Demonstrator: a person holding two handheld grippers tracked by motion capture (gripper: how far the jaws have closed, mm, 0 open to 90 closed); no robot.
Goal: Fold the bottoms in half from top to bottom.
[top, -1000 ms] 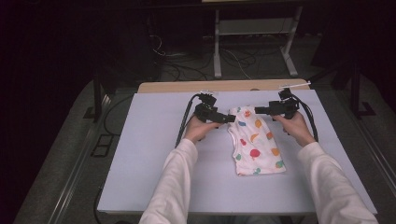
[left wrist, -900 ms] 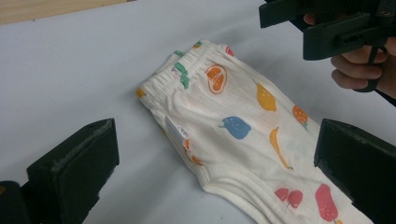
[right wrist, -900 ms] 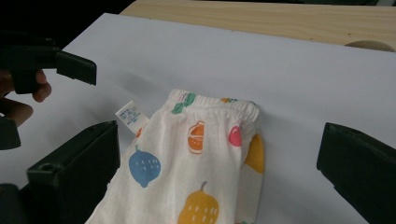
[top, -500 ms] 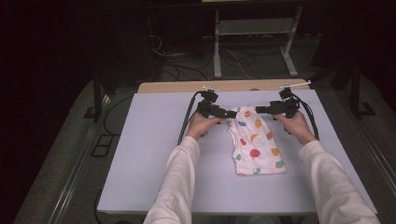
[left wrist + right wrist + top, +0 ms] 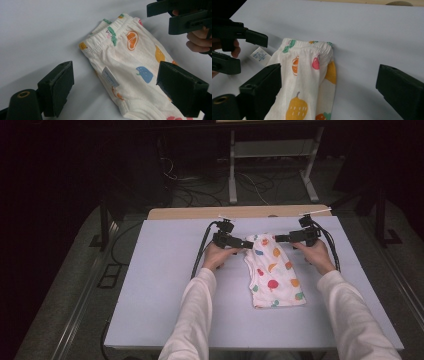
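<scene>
1. The folded white garment (image 5: 274, 274), printed with coloured fruit, lies flat on the pale table (image 5: 160, 285), right of the table's middle, its elastic waistband at the far end.
2. The left gripper (image 5: 248, 244) sits at the garment's far left corner. Its jaws have just been closing but stand spread, pads clear of the cloth, with the waistband edge and label between them.
3. The right gripper (image 5: 278, 238) sits at the garment's far right corner. Its jaws have also just been closing, yet gape wide over the cloth without pressing it.
4. The left gripper view shows a white label (image 5: 110, 76) sewn on the garment's side; the high view is too coarse to show it.
5. Bare table surrounds the garment, widest to its left; a wooden strip (image 5: 200, 213) borders the table beyond the waistband.
</scene>
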